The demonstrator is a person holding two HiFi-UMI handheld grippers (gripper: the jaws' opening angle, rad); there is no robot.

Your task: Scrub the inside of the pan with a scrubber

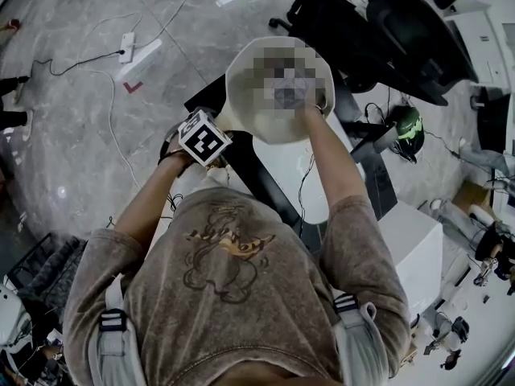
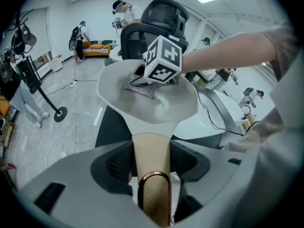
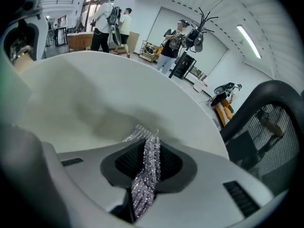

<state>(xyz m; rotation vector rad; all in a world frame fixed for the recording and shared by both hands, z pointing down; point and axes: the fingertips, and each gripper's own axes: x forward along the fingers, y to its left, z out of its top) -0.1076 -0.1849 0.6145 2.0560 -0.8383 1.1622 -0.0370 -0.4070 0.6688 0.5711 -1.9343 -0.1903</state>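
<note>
My left claw [image 2: 151, 163] is clamped on the pan's tan handle [image 2: 151, 144], both pads pressed against its sides, and it holds the white pan [image 2: 142, 110] in the air above the white counter [image 1: 286, 171]. My right claw [image 3: 148, 163] is closed on the silvery scrubber [image 3: 145, 186], whose free end lies on the pan's inner floor. From the left gripper view that claw sits near the middle of the pan, with bare white surface between it and the rim all round. A black office chair [image 2: 159, 20] stands just beyond the far rim.
</note>
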